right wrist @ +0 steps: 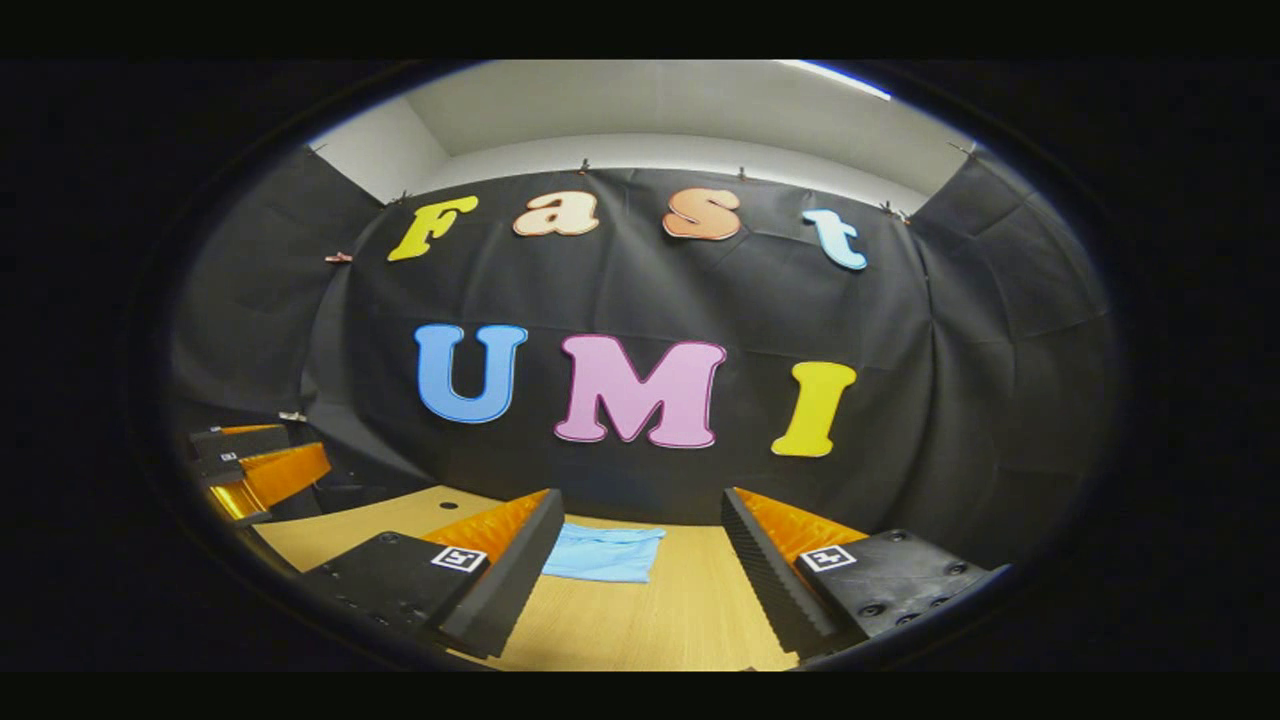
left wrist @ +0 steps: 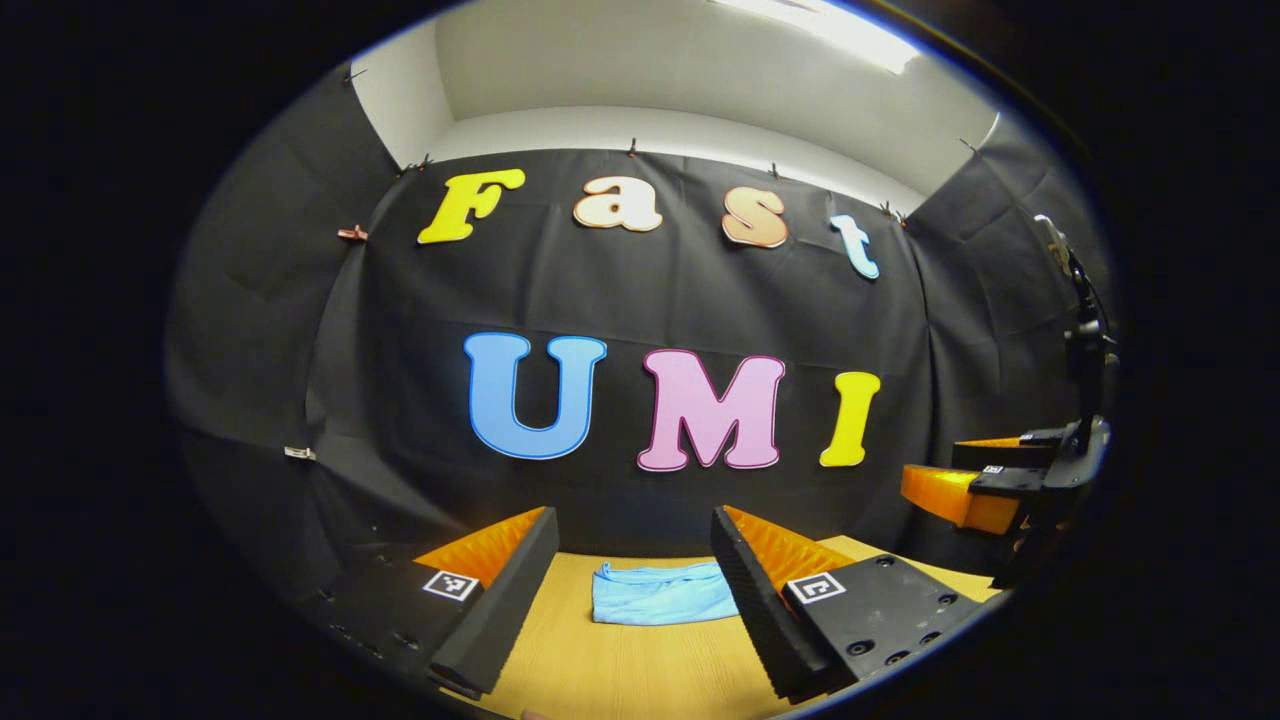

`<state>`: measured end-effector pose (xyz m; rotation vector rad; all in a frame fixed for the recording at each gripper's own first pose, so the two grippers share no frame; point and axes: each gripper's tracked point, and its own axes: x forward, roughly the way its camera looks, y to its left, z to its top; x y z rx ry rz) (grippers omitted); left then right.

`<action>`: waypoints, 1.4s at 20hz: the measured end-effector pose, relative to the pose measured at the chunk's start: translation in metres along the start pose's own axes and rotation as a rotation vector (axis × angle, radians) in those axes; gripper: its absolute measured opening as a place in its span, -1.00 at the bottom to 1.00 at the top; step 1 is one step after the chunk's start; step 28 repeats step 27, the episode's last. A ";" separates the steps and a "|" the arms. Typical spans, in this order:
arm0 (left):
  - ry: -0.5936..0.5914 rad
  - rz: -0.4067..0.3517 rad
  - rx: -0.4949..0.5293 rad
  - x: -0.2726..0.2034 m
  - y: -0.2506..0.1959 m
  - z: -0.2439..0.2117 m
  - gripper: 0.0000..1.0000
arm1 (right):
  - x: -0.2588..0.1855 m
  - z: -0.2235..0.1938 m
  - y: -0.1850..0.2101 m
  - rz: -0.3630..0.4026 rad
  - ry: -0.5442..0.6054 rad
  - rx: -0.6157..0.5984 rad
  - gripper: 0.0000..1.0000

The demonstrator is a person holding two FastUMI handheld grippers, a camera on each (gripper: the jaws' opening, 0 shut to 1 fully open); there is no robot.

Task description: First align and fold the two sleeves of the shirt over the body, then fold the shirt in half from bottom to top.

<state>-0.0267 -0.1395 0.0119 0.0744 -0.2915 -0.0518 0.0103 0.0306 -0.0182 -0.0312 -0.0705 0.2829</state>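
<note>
A light blue shirt [left wrist: 662, 592] lies folded into a small flat rectangle on the wooden table [left wrist: 640, 670], at its far side near the wall. In the left gripper view my left gripper [left wrist: 633, 545] is open, held above the table well short of the shirt, which shows between its fingers. My right gripper [left wrist: 975, 480] appears at the right edge there, also raised. In the right gripper view the shirt [right wrist: 605, 552] lies ahead and slightly left. My right gripper [right wrist: 640, 525] is open and holds nothing. The left gripper [right wrist: 255, 470] appears at that view's left edge.
The black cloth wall stands right behind the table [right wrist: 690, 610]. A small dark hole [right wrist: 441, 505] marks the tabletop at the left in the right gripper view. Bare wood lies between both grippers and the shirt.
</note>
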 end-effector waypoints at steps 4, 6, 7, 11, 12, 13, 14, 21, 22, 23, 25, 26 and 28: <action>0.014 -0.011 -0.023 0.011 0.000 -0.007 0.92 | 0.009 0.003 0.005 -0.006 -0.012 -0.055 0.94; 0.015 -0.022 -0.023 0.016 -0.001 -0.010 0.92 | 0.014 0.000 0.013 0.003 -0.001 -0.059 0.94; 0.014 -0.021 -0.018 0.019 0.000 -0.010 0.92 | 0.016 -0.001 0.016 0.005 0.006 -0.058 0.94; 0.019 -0.014 -0.008 0.022 0.006 -0.015 0.92 | 0.027 -0.001 0.018 0.006 0.018 -0.072 0.94; 0.023 -0.013 -0.004 0.022 0.009 -0.017 0.92 | 0.028 -0.004 0.018 0.004 0.028 -0.065 0.94; 0.031 -0.013 0.001 0.022 0.010 -0.021 0.92 | 0.029 -0.010 0.021 0.007 0.046 -0.058 0.94; 0.041 -0.012 0.007 0.020 0.012 -0.024 0.92 | 0.028 -0.013 0.022 0.009 0.059 -0.055 0.94; 0.060 0.003 0.024 0.019 0.022 -0.029 0.92 | 0.029 -0.025 0.015 -0.009 0.098 -0.034 0.94; 0.062 0.001 0.025 0.019 0.020 -0.030 0.92 | 0.030 -0.027 0.015 -0.009 0.103 -0.030 0.94; 0.063 -0.002 0.027 0.019 0.019 -0.030 0.92 | 0.030 -0.027 0.016 -0.010 0.104 -0.028 0.94; 0.064 -0.012 0.037 0.020 0.015 -0.030 0.92 | 0.030 -0.029 0.016 -0.014 0.103 -0.026 0.94; 0.064 -0.017 0.043 0.020 0.013 -0.031 0.92 | 0.031 -0.030 0.016 -0.016 0.105 -0.023 0.94; 0.064 -0.023 0.048 0.020 0.013 -0.030 0.92 | 0.031 -0.031 0.016 -0.018 0.107 -0.018 0.94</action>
